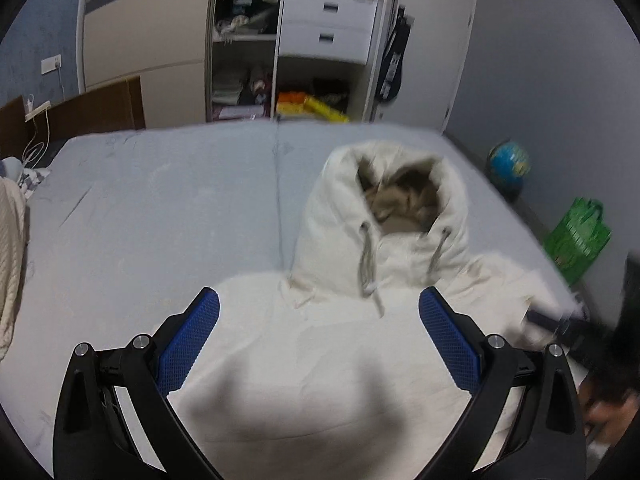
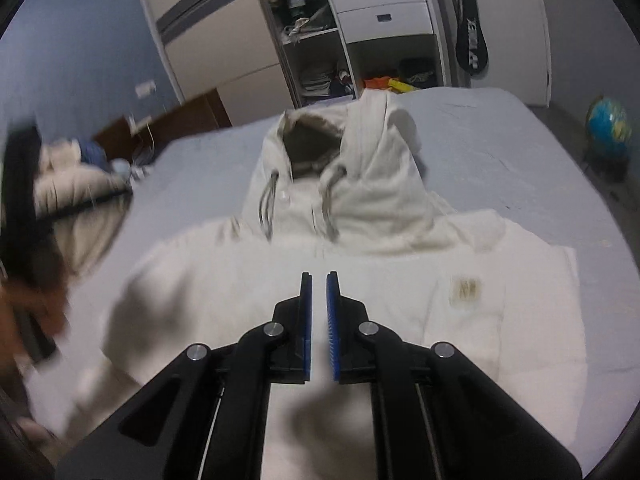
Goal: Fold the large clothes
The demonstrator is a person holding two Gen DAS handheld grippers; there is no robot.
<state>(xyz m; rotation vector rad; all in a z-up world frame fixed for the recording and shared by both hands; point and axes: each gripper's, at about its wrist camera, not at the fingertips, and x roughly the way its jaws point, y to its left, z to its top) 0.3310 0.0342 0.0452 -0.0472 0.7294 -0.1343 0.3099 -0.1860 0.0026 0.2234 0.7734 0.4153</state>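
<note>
A cream-white hoodie lies face up and spread out on the grey bed. Its hood points toward the wardrobe, with grey drawstrings hanging down the chest. My left gripper hovers over the chest just below the hood, jaws wide open and nothing between its blue pads. My right gripper is over the middle of the chest. A narrow gap shows between its pads, with no cloth in it. A small tan patch marks the chest.
An open wardrobe with shelves and white drawers stands past the bed's far end. A globe and a green bag sit on the floor to the right. A cream knit blanket lies at the bed's left edge.
</note>
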